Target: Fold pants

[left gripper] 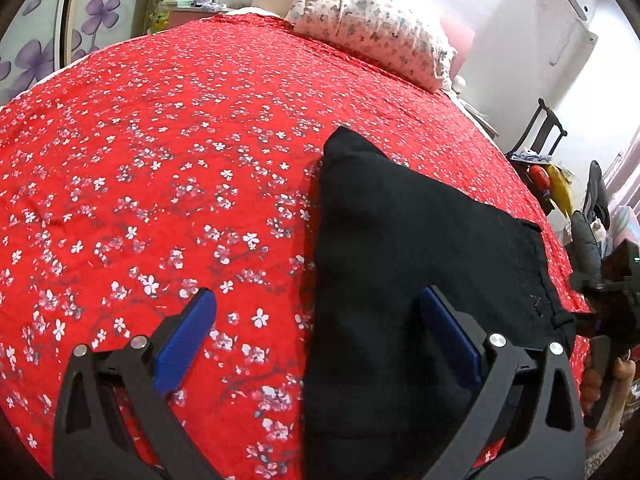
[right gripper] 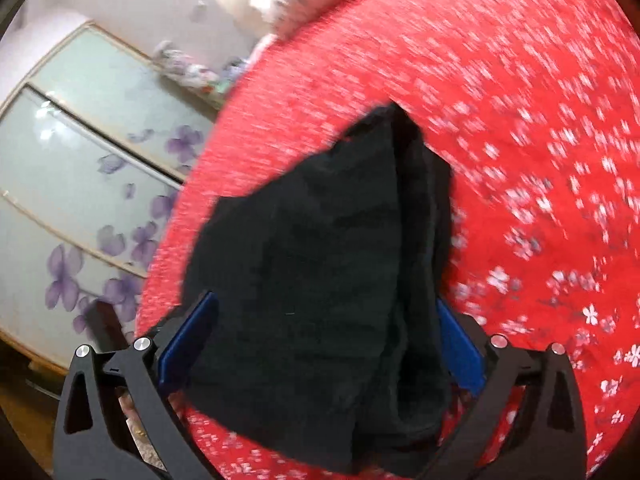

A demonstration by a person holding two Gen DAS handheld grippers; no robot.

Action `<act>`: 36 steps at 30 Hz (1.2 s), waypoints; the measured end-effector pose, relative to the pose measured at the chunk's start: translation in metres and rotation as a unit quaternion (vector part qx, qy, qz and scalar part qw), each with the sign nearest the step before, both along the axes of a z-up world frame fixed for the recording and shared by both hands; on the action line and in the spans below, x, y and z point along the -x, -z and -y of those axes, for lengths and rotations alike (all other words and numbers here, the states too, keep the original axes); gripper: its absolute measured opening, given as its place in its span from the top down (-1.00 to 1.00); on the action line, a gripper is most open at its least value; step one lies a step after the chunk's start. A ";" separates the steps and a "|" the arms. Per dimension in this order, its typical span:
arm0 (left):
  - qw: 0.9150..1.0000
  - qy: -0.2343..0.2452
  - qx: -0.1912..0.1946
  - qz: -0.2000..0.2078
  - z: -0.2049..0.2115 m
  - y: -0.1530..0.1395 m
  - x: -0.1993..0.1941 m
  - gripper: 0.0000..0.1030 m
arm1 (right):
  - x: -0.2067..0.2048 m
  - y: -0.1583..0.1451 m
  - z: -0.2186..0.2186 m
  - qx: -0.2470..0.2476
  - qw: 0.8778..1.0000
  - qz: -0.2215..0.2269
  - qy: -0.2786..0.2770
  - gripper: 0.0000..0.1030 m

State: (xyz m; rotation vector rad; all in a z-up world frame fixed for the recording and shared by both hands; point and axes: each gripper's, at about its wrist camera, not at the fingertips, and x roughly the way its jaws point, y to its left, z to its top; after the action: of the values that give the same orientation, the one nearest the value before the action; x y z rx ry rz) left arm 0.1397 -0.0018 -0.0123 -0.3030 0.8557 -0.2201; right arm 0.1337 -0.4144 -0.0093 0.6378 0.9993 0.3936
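Black pants (left gripper: 420, 248) folded flat on the red floral bedspread (left gripper: 160, 160), near a pillow (left gripper: 372, 36); left gripper (left gripper: 318, 320) spread wide over their left edge, holding nothing; right gripper (right gripper: 326, 320) spread too, pants bunched between its fingers, view blurred

Pants (left gripper: 420, 240) lie on the bedspread (left gripper: 160, 160), pillow (left gripper: 372, 32) behind
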 end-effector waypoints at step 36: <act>0.975 0.080 0.192 -0.082 -0.015 0.002 -0.071 -0.95 | 0.003 -0.014 -0.008 -0.015 0.996 0.090 -0.009 0.25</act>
State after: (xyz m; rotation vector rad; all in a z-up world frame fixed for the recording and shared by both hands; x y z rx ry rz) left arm 0.2110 0.0129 -0.0139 -0.6216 0.9999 -0.5192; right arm 0.1304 -0.4062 0.0043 0.6097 0.8292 0.4745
